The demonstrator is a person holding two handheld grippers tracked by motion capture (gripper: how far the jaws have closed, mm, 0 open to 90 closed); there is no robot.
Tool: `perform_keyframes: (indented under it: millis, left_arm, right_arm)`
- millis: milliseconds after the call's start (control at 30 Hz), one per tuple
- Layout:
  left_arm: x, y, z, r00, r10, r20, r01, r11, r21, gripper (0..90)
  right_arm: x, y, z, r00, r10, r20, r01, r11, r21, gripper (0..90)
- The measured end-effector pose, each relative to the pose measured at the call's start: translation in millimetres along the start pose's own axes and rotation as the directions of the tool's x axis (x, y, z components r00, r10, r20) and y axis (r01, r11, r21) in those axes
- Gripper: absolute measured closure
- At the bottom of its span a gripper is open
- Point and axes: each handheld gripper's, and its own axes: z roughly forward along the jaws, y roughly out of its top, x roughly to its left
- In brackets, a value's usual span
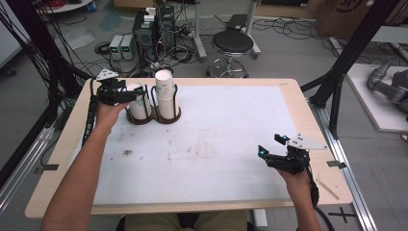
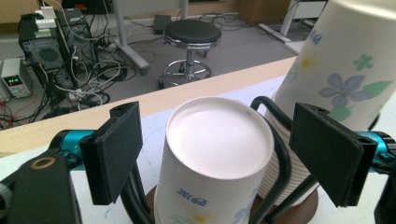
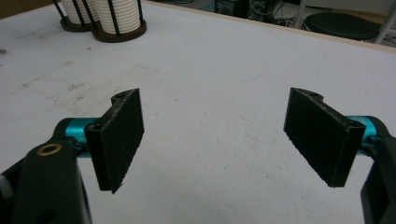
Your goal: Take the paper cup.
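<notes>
A: How are the left gripper [image 2: 217, 154] jaws set?
B: Spread wide around the upturned paper cup [image 2: 212, 163] in the far-left holder [image 1: 153, 118]; no contact is seen.
A: The right gripper [image 3: 215, 140]?
B: Spread wide, nothing held, near right.

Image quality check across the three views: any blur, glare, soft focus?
High view: even light, soft overall, no glare. Left gripper view: upturned paper cup between the left tongs sharp, its base slightly washed out. Right gripper view: right tongs sharp, cup holder softer.
</notes>
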Motion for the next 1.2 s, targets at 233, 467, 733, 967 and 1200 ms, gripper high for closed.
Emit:
perform_keyframes:
  millis: [233, 467, 733, 967, 1200]
  left_arm:
    - [0.8, -3.4, 7.2, 1.0, 0.001, -0.007, -0.001, 1.0, 0.01, 24.6]
    - [1.1, -3.9, 7.8, 0.9998, 0.017, 0.007, -0.017, 0.9996, 0.021, 34.9]
    - [1.4, 2.7, -2.1, 0.9999, 0.011, 0.005, -0.01, 0.9994, -0.033, 35.9]
    - [-6.1, 28.9, -19.3, 0.9993, 0.038, -0.006, -0.039, 0.9936, -0.106, 36.4]
    - [-12.0, 50.5, -35.5, 0.9987, 0.05, -0.011, -0.052, 0.9884, -0.143, 36.9]
  right_arm:
    - [-1.4, -1.7, -2.4, 1.0, 0.006, 0.003, -0.006, 1.0, 0.0, 20.7]
    - [-2.4, -2.6, -3.2, 0.9999, 0.013, 0.005, -0.013, 1.0, 0.001, 20.7]
    - [-2.3, -2.7, -2.6, 0.9999, 0.009, 0.005, -0.009, 1.0, 0.004, 20.7]
    - [-1.0, -2.6, -1.4, 1.0, 0.007, -0.003, -0.007, 1.0, 0.011, 20.7]
    - [-0.8, -2.0, -2.7, 0.9999, 0.009, -0.005, -0.009, 1.0, 0.008, 20.7]
